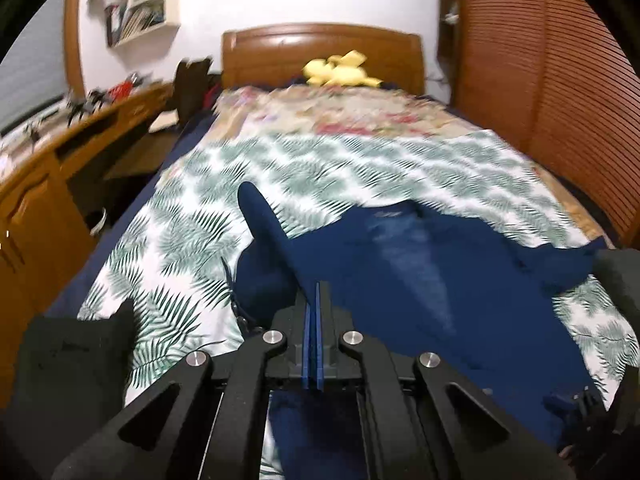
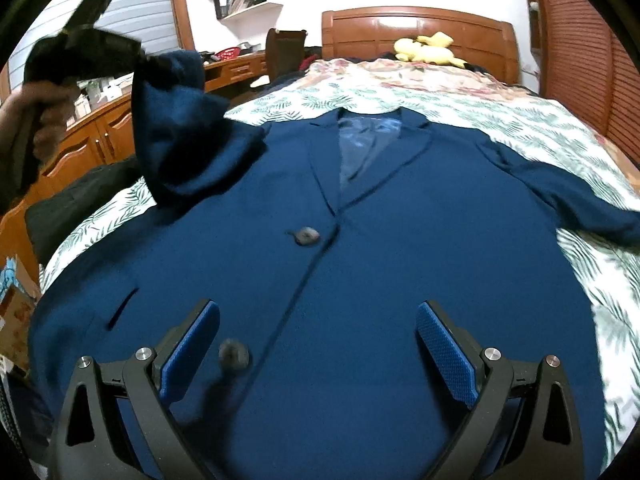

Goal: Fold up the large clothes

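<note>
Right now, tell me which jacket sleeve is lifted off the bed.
The sleeve pinched in the left tongs; the other sleeve lies flat.

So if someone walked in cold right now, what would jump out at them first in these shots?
A navy blazer spread front-up across the leaf-print bedspread, filling the right wrist view. Its one sleeve is lifted off the bed at upper left, pinched in the left claw, while the right claw hangs open over the hem. A yellow plush toy sits by the headboard.

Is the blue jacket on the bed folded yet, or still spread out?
Mostly spread: the navy blazer lies flat, front up. Only one sleeve is lifted, pinched in the shut left gripper; the other sleeve lies out sideways.
</note>
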Demonstrator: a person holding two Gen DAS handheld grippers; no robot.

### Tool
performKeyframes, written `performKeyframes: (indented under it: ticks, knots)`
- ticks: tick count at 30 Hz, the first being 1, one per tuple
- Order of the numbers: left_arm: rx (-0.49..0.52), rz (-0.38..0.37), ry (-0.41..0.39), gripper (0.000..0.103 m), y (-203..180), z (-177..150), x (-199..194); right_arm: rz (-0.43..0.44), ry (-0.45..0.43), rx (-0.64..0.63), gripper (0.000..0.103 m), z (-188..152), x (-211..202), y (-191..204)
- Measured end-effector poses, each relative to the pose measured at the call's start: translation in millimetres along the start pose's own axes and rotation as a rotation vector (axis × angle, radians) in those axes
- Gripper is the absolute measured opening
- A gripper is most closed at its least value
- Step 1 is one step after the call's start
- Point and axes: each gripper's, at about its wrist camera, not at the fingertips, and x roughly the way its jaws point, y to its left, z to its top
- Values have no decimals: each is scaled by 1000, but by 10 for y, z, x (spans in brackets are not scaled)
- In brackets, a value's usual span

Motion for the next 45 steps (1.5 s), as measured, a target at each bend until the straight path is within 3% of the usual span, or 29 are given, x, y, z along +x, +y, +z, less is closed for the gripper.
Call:
performKeyframes:
  ticks: [5,11,16,26,29,31,33,37,45]
  knots:
    - [74,-22,-38,2,-469,30,-198,-26,-4,58,99,-271,-419,-240]
    - [70,-46,-59,2,-793,-203,-170,-89,-28,93,99,-449,-896,-487]
    - [62,-81,-54,2,-935,-483,-156,-86,-53,131,99,-478,-1169,-508]
    - [46,-160,-60,4,-892,-854,-351,-147,-49,45,99,-381,-1247,-233]
    - [46,-180,-72,23,-839,-928,-453,-161,-37,28,99,-318,-1173,-127]
    - [50,-197,-85,47,-783,-976,-556,-167,-33,16,99,-268,-1142,-44]
    - [54,-215,-102,57,-716,-1022,-668,-173,-34,0,99,-217,-1101,35]
    - [70,-189,-141,68,-580,-1118,-873,-185,-29,-30,99,-151,-1001,197]
    - [43,-159,-183,69,-181,-1229,-1245,-165,-3,-58,99,-61,-700,478]
